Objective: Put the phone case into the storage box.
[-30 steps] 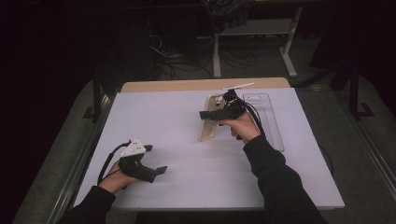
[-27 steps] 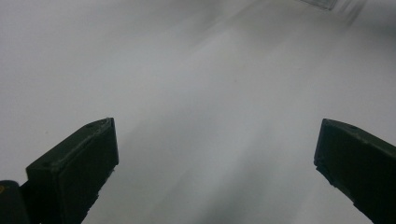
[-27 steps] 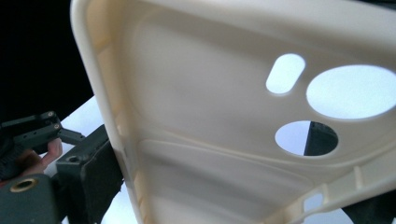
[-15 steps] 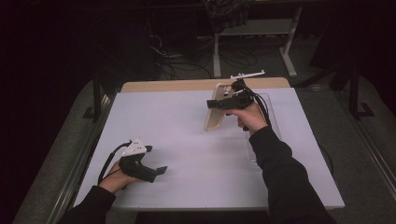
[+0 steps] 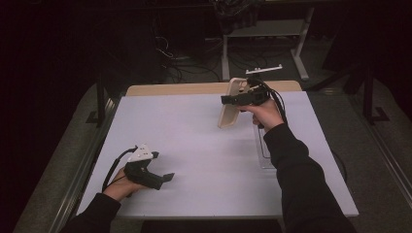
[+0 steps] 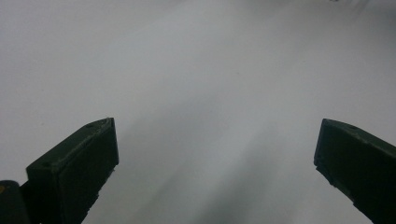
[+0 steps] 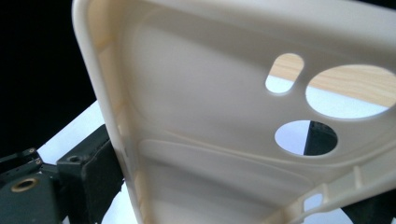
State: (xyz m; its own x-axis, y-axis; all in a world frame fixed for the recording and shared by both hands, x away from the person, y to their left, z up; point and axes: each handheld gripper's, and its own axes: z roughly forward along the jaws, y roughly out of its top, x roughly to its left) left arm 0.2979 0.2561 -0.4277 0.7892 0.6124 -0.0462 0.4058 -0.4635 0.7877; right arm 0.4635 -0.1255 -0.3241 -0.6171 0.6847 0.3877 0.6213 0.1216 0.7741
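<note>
On white table (image 5: pixel 204 145): clear tray (image 5: pixel 262 150) lying flat at right side. Right claw (image 5: pixel 232 100) clamped on beige phone case (image 5: pixel 230 104), held upright above the table, likely for transfer. Left claw (image 5: pixel 163 179), jaws apart, rests idle near front-left.

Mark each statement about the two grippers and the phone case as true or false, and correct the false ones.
1. The right gripper grips the cream phone case. True.
2. The phone case lies flat on the white table. False: it is held up off the table, hanging down from the jaws.
3. The left gripper has its jaws apart with nothing between them. True.
4. The left gripper holds a second case. False: it holds nothing and rests low near the table's front left.
5. The case has cut-out holes. True.
</note>
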